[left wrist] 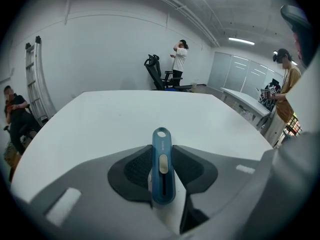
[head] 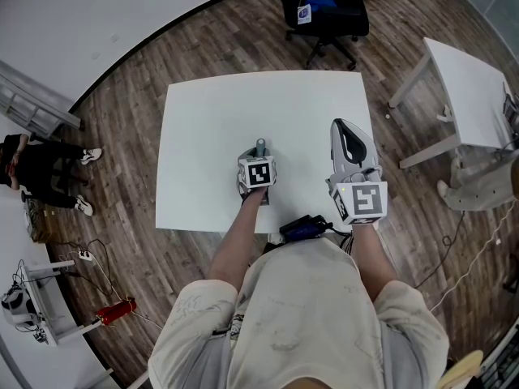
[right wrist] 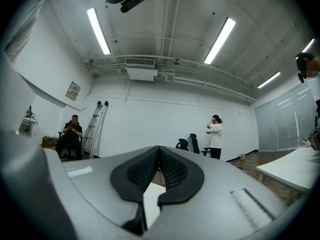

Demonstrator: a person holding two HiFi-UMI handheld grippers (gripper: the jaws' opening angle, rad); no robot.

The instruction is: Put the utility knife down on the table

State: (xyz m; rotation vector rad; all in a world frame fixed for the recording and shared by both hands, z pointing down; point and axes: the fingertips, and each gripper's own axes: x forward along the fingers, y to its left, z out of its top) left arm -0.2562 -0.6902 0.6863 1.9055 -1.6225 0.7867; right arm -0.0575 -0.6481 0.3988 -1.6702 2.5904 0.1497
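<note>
White and square, the bare table (head: 203,128) stood on a wood-plank floor (head: 122,152) directly in front of the person. Nearest, the left gripper (head: 259,159) hung tilted downward over the table's near part. Its jaws were partly closed and pinched a slim blue plastic utility knife (left wrist: 162,166) by its lower body, with the holed end sticking out past the pads. The knife looked held clear of the tabletop, though contact could not be ruled out. Beside it, the right gripper (right wrist: 159,156) pointed level, jaws together on nothing. Farther off stood a black office chair (head: 324,10). By this showing the set-down was not yet done: lowering and release remained.
</note>
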